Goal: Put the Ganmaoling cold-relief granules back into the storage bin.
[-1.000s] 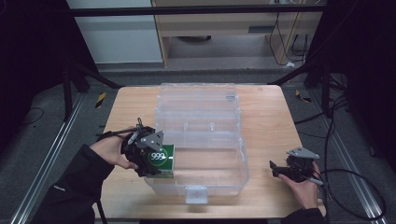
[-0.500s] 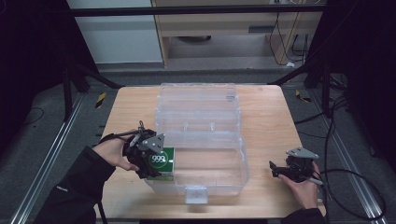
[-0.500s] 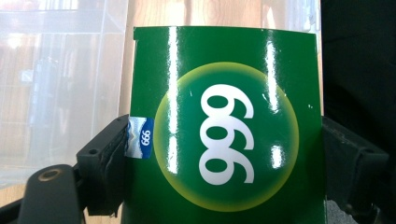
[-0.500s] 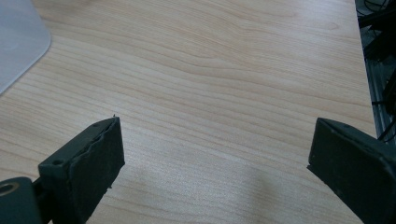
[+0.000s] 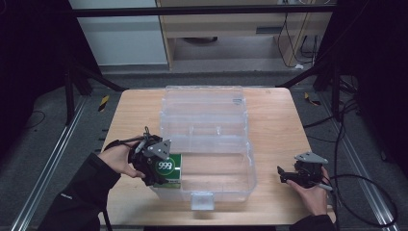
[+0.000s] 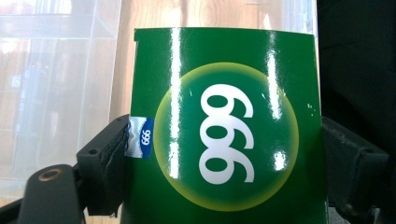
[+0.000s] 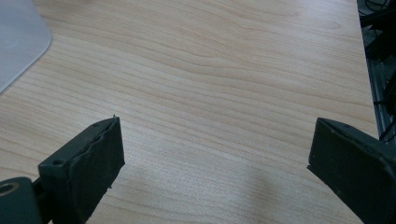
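We see the left claw (image 5: 166, 169) clamped on the glossy green "999" cardboard box (image 6: 224, 126), clear plastic bin (image 5: 211, 144) just beyond it; right claw (image 7: 210, 172) open, far off.

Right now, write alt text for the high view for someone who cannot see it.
A person's left tool grips a green box marked 999 at the left wall of an open clear plastic case on a wooden table. The right tool rests on the table to the right, apart from the case, holding nothing.
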A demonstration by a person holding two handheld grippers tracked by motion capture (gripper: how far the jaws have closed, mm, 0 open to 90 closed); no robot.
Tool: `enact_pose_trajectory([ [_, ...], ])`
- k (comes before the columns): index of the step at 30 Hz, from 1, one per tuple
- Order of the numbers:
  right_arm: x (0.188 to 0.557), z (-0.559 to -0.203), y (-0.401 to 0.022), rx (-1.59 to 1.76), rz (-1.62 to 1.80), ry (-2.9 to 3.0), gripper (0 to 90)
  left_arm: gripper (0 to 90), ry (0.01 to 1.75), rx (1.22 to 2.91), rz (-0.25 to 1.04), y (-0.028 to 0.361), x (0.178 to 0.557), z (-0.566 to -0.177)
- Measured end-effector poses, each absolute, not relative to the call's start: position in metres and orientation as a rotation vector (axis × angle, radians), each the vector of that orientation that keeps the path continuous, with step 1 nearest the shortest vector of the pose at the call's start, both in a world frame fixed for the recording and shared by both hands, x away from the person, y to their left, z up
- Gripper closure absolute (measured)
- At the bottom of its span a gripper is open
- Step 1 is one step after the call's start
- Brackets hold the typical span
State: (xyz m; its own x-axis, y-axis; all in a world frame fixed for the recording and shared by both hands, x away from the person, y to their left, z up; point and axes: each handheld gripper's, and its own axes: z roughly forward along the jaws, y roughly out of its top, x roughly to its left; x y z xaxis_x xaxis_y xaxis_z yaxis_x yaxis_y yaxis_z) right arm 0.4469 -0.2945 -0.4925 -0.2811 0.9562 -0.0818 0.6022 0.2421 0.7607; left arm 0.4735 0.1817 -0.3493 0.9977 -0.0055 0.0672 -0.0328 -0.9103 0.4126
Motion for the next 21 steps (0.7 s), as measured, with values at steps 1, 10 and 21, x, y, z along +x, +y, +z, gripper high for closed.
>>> enact_pose_trajectory([
  [1,0.4469,-0.4925,-0.2946,1.418,0.842,1.972,3.7,15.3,-0.028,2.714,0.091,0.1817,0.4734,-0.3493],
  [10,0.4467,-0.4922,-0.2950,1.413,0.842,1.971,3.7,15.6,-0.035,2.691,0.083,0.1857,0.4748,-0.3493],
  [21,0.4469,-0.4923,-0.2949,1.414,0.841,1.970,3.7,16.1,-0.048,2.702,0.118,0.1826,0.4722,-0.3485],
])
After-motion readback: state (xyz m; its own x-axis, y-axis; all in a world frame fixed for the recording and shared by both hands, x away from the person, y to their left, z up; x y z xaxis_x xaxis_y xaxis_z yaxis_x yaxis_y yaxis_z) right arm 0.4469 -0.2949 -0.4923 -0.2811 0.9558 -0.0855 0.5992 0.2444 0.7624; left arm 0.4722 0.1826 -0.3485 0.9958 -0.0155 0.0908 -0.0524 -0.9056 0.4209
